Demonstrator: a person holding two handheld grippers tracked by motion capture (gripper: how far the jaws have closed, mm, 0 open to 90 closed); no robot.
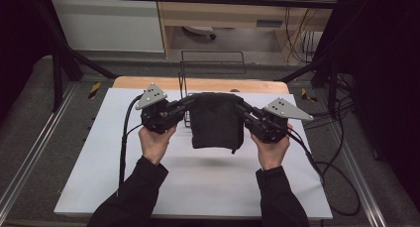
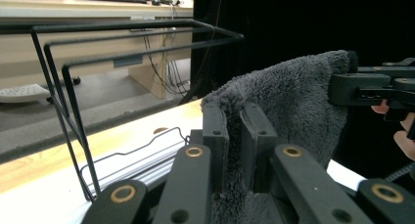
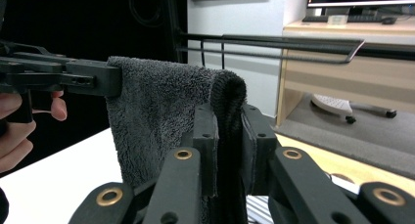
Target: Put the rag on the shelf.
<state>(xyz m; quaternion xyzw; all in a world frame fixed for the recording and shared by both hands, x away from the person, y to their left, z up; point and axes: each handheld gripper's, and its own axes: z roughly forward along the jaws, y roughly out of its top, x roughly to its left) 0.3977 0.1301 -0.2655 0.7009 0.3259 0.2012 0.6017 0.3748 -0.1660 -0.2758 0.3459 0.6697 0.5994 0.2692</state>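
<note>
A dark grey fluffy towel point(image 1: 216, 120) hangs folded above the white table top, held up by its two upper corners. My left gripper point(image 1: 190, 101) is shut on the towel's left corner, and in the left gripper view the pile point(image 2: 288, 101) is pinched between my jaws point(image 2: 236, 136). My right gripper point(image 1: 241, 107) is shut on the right corner; in the right gripper view the towel's edge point(image 3: 161, 106) runs down between the two pads point(image 3: 227, 136). A black wire rack point(image 1: 212, 63) stands just behind the towel.
The white board point(image 1: 198, 182) lies on a wooden table point(image 1: 198, 83) inside a black frame. Cables point(image 1: 337, 167) trail off the right side. The rack's bars point(image 2: 122, 33) rise to the left in the left gripper view and cross the top point(image 3: 274, 43) in the right gripper view.
</note>
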